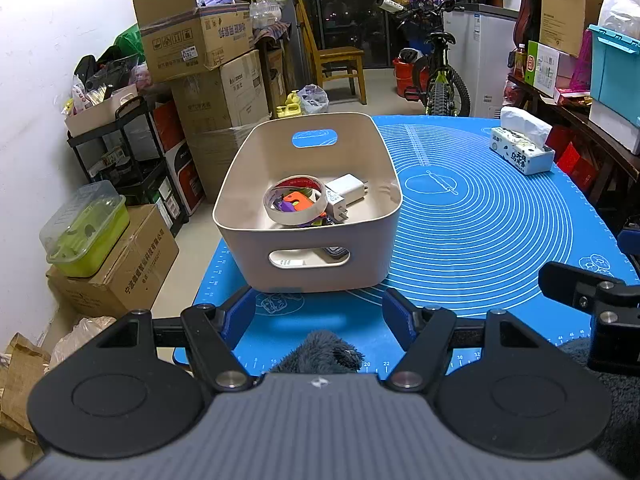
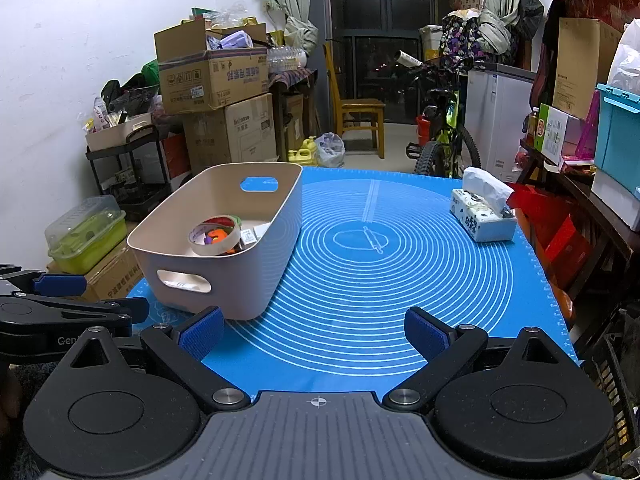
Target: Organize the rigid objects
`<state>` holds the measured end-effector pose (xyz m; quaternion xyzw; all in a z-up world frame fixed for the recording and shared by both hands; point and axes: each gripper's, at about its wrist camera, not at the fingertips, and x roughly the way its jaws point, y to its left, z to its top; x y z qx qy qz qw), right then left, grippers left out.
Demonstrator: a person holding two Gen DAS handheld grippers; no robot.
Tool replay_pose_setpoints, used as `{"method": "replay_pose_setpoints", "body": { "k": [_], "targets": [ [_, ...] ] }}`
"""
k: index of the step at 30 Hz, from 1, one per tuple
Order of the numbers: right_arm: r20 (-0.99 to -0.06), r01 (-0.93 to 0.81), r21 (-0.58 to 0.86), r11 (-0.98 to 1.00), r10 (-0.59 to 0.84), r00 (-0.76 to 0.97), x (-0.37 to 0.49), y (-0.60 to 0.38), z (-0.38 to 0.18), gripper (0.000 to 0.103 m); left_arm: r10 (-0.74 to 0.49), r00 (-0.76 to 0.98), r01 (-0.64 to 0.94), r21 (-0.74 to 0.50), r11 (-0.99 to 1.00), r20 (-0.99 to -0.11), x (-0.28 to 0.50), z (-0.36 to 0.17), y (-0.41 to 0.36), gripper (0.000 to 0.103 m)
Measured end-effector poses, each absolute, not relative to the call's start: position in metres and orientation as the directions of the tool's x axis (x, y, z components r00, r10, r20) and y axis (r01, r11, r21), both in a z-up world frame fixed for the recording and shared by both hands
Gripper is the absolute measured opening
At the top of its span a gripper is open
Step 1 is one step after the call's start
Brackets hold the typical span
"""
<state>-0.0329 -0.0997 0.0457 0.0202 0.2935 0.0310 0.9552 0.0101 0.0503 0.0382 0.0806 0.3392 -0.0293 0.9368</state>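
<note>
Here's the beige storage bin (image 1: 308,216) sitting on the near-left part of the blue silicone baking mat (image 1: 480,220), one cut-out handle facing the cameras and the other on its far wall. Inside it lies a roll of tape (image 1: 295,200), tilted, with orange and purple plastic pieces (image 1: 294,203) showing through its ring, and just to the right of the roll a white USB charger plug (image 1: 345,192) rests against it. Something dark shows through the near handle slot, too hidden to name. The left gripper (image 1: 318,314) hovers just in front of the bin's near wall, its blue-padded jaws spread wide with nothing between them but bare mat. The right gripper (image 2: 318,334) sits off to the right of the bin, jaws likewise wide apart and empty, the left pad close to the bin's near-right corner without touching it. Out on the far-right of the mat stands a tissue box (image 2: 482,210), well apart from the bin. A fuzzy dark sleeve (image 1: 320,352) pokes up between the left gripper's arms. Beyond the table, stacked cardboard boxes (image 2: 216,92) on the left, a wooden chair (image 2: 356,112) and a bicycle (image 2: 444,136) at the far end.
</note>
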Motion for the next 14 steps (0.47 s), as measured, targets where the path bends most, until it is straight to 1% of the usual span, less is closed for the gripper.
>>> {"method": "replay_pose_setpoints", "body": {
  "k": [14],
  "targets": [
    [-0.561, -0.047, 0.059, 0.997, 0.072, 0.825, -0.0327, -0.1009, 0.0466, 0.097, -0.006, 0.762, 0.115, 0.127, 0.985, -0.647, 0.0108, 0.0393, 0.0487, 0.072]
  ]
}}
